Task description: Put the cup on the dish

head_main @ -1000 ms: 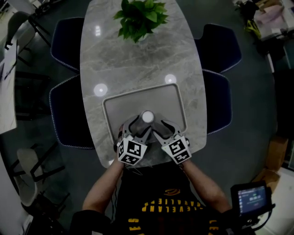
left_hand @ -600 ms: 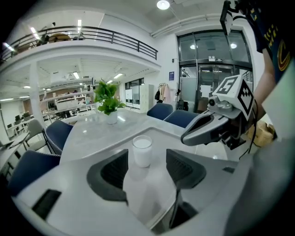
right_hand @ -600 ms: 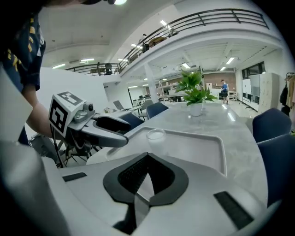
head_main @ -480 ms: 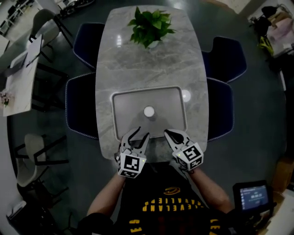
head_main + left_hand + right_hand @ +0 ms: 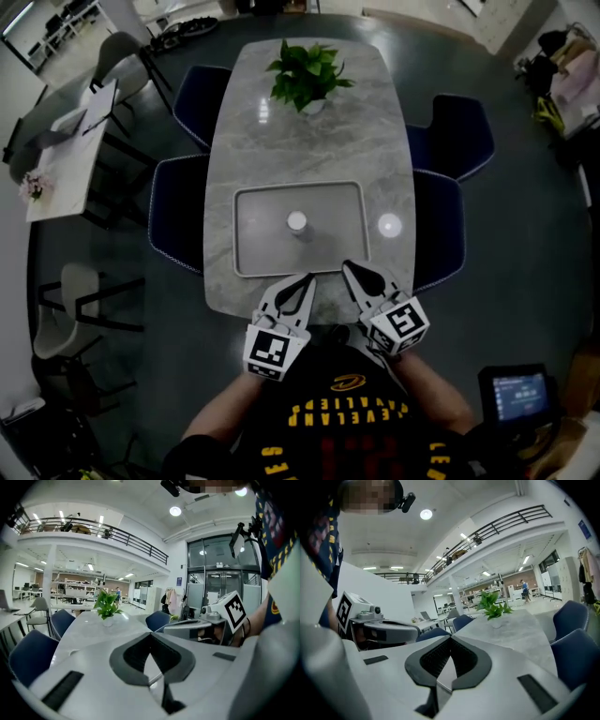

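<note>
1. Table point(image 5: 309, 150): long grey marble-look top with rounded ends, running away from the person. A bright lamp glare sits on it just right of the dish.
2. Chairs point(image 5: 178, 220): four, dark blue, two tucked in along each long side of the table.
3. Dish point(image 5: 258, 253): grey rectangular tray with a raised rim. It lies flat on the near half of the table, long side across.
4. Plant point(image 5: 307, 73): leafy green, in a small pale pot. It stands at the far end of the table, well apart from the dish.
5. Left gripper point(image 5: 307, 279): held over the near edge of the table, marker cube toward the person. In the head view its tips lie just short of the dish's near rim. The left gripper view shows it aimed across the tabletop toward the plant. Its jaws have just been closing and now meet tip to tip, clenched with nothing between them.
6. Right gripper point(image 5: 350, 269): just beside the left one. In the head view its tips are near the dish's near right corner. The right gripper view shows the jaws pressed together, gripping nothing.
7. Cup point(image 5: 296, 222): small, white, upright. It stands on the dish at about its middle, apart from both grippers.
</note>
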Available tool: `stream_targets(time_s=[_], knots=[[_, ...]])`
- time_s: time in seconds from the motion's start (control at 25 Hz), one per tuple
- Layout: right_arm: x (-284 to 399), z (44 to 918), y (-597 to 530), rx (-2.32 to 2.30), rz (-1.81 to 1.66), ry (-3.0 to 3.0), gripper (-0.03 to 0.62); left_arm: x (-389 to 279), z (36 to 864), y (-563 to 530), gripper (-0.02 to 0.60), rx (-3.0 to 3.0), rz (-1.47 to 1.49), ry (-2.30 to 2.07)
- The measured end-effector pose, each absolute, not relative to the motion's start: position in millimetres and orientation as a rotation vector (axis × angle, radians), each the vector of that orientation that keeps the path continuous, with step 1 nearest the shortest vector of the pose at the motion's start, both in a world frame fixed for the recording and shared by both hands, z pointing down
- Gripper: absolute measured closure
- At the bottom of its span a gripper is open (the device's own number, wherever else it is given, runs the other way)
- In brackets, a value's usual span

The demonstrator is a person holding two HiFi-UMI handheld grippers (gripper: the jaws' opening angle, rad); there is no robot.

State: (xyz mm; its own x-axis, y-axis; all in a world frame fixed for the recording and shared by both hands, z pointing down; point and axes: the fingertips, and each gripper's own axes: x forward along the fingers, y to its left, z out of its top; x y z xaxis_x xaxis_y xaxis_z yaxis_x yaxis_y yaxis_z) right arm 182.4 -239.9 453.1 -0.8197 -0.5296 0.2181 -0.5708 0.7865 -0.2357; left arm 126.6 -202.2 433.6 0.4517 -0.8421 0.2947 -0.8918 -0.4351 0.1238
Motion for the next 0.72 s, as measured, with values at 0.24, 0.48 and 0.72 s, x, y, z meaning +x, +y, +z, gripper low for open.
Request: stream_targets(time_s=[0.24, 0.48, 0.72], knots=[[194, 426, -223, 0.828, 0.366, -2.910, 0.588, 144, 419, -185, 0.581, 2.405, 0.192, -1.550], [213, 403, -198, 0.814, 0.270, -2.942, 0.588, 157, 412, -160, 0.581, 2.330, 0.133, -1.619], [230, 400, -177, 0.774, 0.261, -2.961, 0.588, 179, 409, -141, 0.581, 2.324, 0.130, -1.644]])
